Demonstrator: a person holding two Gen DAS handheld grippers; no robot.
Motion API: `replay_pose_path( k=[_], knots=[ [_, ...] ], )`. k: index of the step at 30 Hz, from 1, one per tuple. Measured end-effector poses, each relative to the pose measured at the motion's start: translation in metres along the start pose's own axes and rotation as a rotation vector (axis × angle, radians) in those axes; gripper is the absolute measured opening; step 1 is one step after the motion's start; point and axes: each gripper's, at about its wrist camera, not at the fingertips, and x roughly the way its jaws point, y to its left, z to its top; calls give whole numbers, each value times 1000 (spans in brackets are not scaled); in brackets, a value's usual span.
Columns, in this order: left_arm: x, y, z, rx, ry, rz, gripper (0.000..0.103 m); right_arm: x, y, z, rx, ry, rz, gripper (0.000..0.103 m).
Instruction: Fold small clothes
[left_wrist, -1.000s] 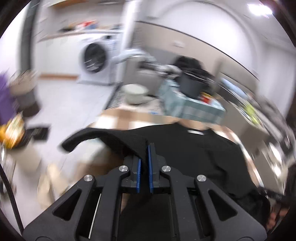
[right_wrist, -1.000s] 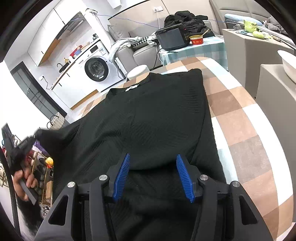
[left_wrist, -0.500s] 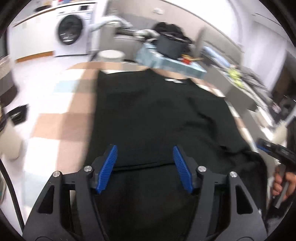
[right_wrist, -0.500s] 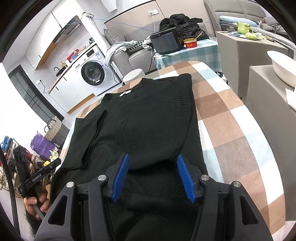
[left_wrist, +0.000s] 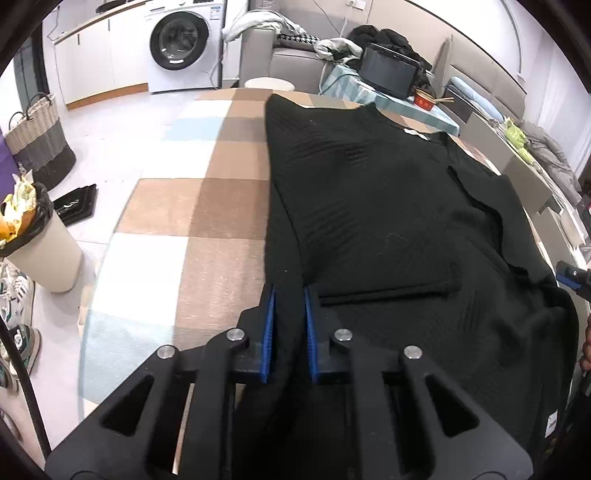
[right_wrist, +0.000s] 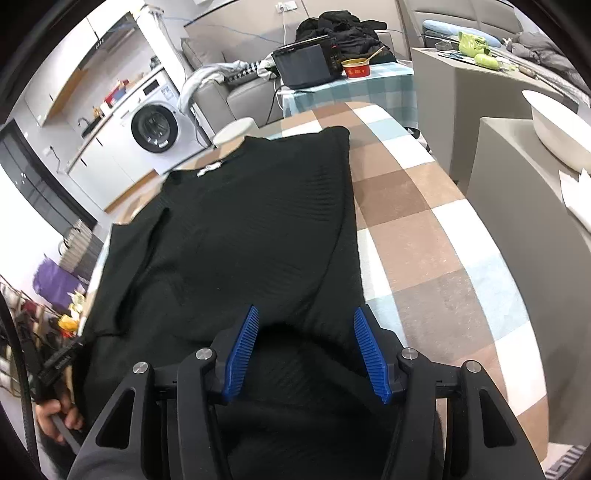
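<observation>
We have the black sweater (left_wrist: 388, 206) spread flat on the checked table (left_wrist: 192, 221), neck toward twelve o'clock in both views and hem toward us at six. One sleeve (left_wrist: 373, 236) is already laid across the chest, its cuff ending near the middle of the body.

The left gripper (left_wrist: 288, 325) sits at six o'clock in its view, on the sweater's left side edge. Its jaws are closing, with a ridge of black knit between the blue pads (left_wrist: 270, 332); they look to be pressing on it, though black on black makes the contact hard to judge. The right gripper (right_wrist: 306, 350) hovers over the hem at six o'clock in its own view, jaws spread and gripping nothing, with loose cloth lying under and between them.

To do this step well, we want the left pinch to take the full side edge, every layer, not just the top one. The right should close on the hem at a matching spot on its own side, so both corners lift together. Then we carry the hem toward twelve o'clock level and slowly, so the folded sleeve stays put and the edges meet squarely.

For writing, little is readable. A white neck label (right_wrist: 209, 168) shows at eleven o'clock in the right view, too small to read. The washer (left_wrist: 181, 40) at eleven o'clock in the left view carries a strip sticker, also illegible.
</observation>
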Motion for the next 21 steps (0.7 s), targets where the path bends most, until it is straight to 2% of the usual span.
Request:
replay_pose_path(
  k=[2, 4, 7, 9, 12, 15, 16, 17, 18, 20, 21],
  knots=[
    [-3, 9, -1, -37, -15, 19, 11, 5, -2, 1, -6, 14, -45, 56],
    [-6, 16, -3, -67, -15, 3, 12, 5, -7, 1, 8, 22, -100, 56],
    [-13, 18, -8, -86, -10, 8, 15, -4, -12, -1, -7, 10, -73, 56],
    [-16, 16, -13, -69, 2, 16, 19, -6, -12, -2, -44, 22, -69, 56],
    [-16, 11, -18, -63, 9, 11, 20, -1, -6, -2, -105, 51, -49, 56],
    [-15, 8, -19, -54, 3, 24, 18, 16, 4, -2, -186, 87, -102, 55],
    [-15, 8, -19, -51, -1, 27, 8, 21, 7, -2, -203, 95, -117, 53],
    [-15, 7, -20, -46, -9, 31, 7, 27, 8, -2, -216, 101, -125, 49],
    [-15, 7, -19, -43, -13, 37, 6, 33, 10, -1, -228, 111, -136, 35],
    [-17, 7, -19, -41, -25, 42, 5, 37, 15, 1, -256, 88, -149, 26],
    [-17, 7, -19, -41, -29, 43, 5, 38, 18, 4, -275, 75, -157, 15]
  ],
)
